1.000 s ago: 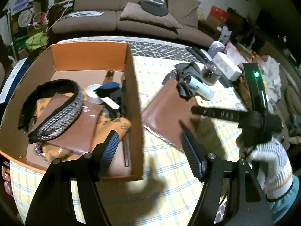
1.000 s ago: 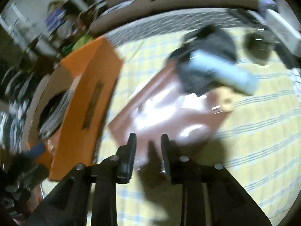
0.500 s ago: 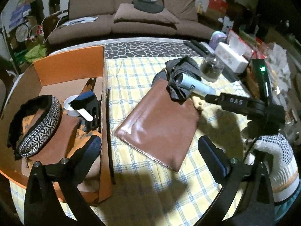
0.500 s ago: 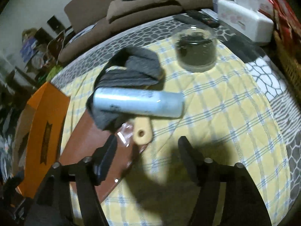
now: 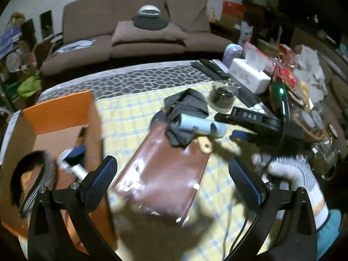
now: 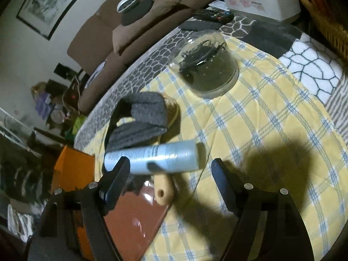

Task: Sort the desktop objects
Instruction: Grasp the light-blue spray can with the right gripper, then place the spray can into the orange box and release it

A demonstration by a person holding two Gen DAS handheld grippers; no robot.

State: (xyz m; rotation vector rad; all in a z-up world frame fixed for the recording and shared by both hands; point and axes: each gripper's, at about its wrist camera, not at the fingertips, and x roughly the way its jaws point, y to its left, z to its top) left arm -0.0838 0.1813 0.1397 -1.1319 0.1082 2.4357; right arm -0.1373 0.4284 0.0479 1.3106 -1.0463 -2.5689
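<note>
A brown leather pouch (image 5: 165, 171) lies flat on the checked cloth, also in the right wrist view (image 6: 134, 219). A light blue tube (image 5: 202, 127) rests across a grey cloth (image 5: 184, 111) and a wooden handle (image 5: 204, 146). My left gripper (image 5: 171, 176) is open and empty above the pouch. My right gripper (image 6: 171, 174) is open and empty, its jaws on either side of the tube (image 6: 156, 157) and just short of it; it shows from the side in the left wrist view (image 5: 235, 128). The orange box (image 5: 58, 113) at left holds a headband (image 5: 37, 180) and other items.
A glass jar (image 6: 206, 67) stands behind the tube. A white tissue box (image 5: 250, 74), remotes (image 6: 208, 17) and clutter line the right edge. A brown sofa (image 5: 134, 34) is behind the table.
My left gripper has risen and tilted toward the pouch, staying open. My right gripper has opened wide from nearly shut and moved from the pouch to the blue tube.
</note>
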